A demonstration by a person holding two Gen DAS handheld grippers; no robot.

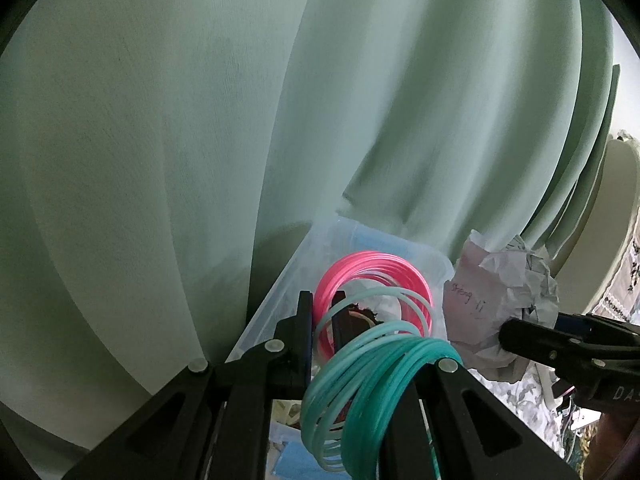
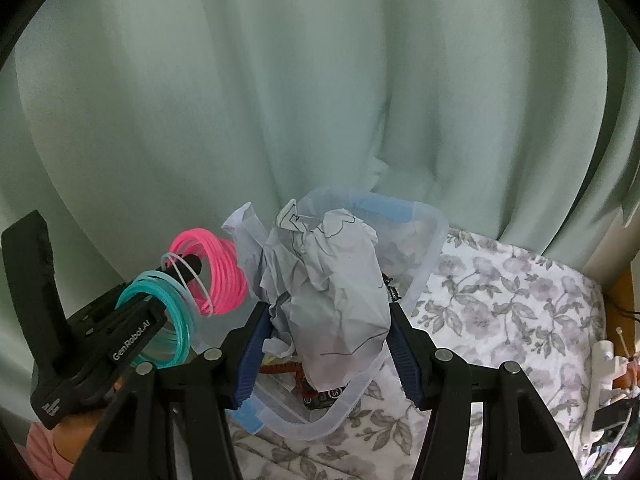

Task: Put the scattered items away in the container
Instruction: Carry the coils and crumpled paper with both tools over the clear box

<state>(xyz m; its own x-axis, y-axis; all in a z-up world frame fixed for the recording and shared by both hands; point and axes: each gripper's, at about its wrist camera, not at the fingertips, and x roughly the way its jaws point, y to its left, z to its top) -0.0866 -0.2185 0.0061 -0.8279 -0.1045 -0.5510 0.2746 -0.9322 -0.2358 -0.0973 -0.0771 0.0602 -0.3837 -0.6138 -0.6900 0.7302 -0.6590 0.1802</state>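
A clear plastic container with blue latches stands on the bed, with a few small dark items inside. My right gripper is shut on a crumpled sheet of paper and holds it just above the container's near side. My left gripper is shut on a coil of plastic cord in pink, white and teal. The coil is looped around the right finger. In the right wrist view the coil hangs left of the paper. From the left wrist, the paper and the right gripper sit to the right, above the container.
A pale green curtain hangs close behind the container and fills the background. A floral bedsheet spreads to the right, bounded by a wooden frame. A white device lies at the far right. A pink sleeve shows bottom left.
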